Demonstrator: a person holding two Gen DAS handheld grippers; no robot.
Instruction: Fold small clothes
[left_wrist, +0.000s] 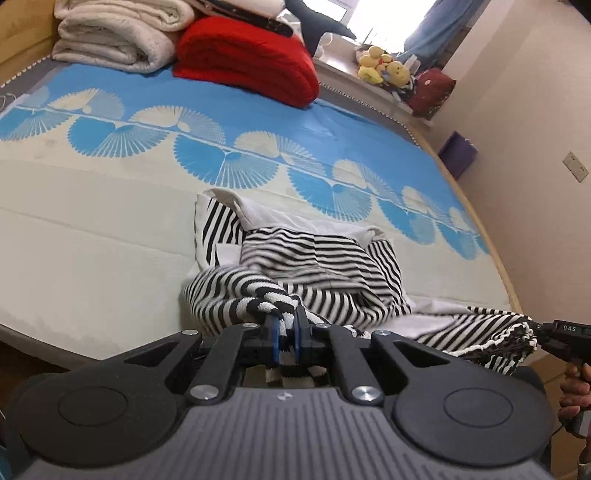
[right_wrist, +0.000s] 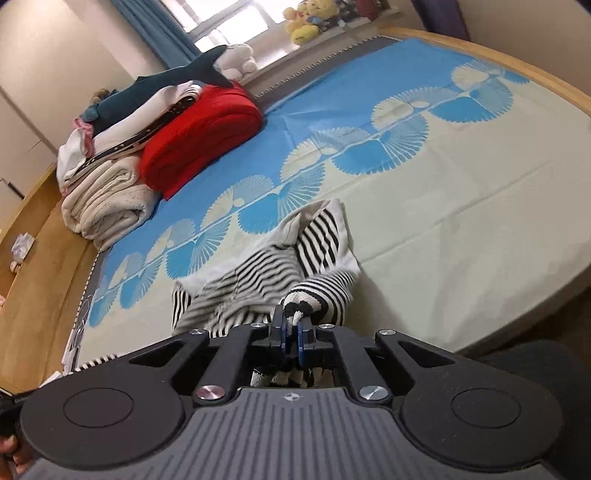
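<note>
Both the left gripper and right gripper have jaws clenched on the striped garment; beyond them a red blanket sits on the bed

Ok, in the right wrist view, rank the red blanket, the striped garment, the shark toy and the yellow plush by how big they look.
1. Striped garment, though nearest the camera.
2. Red blanket, close behind it.
3. Shark toy.
4. Yellow plush, farthest away.
</note>
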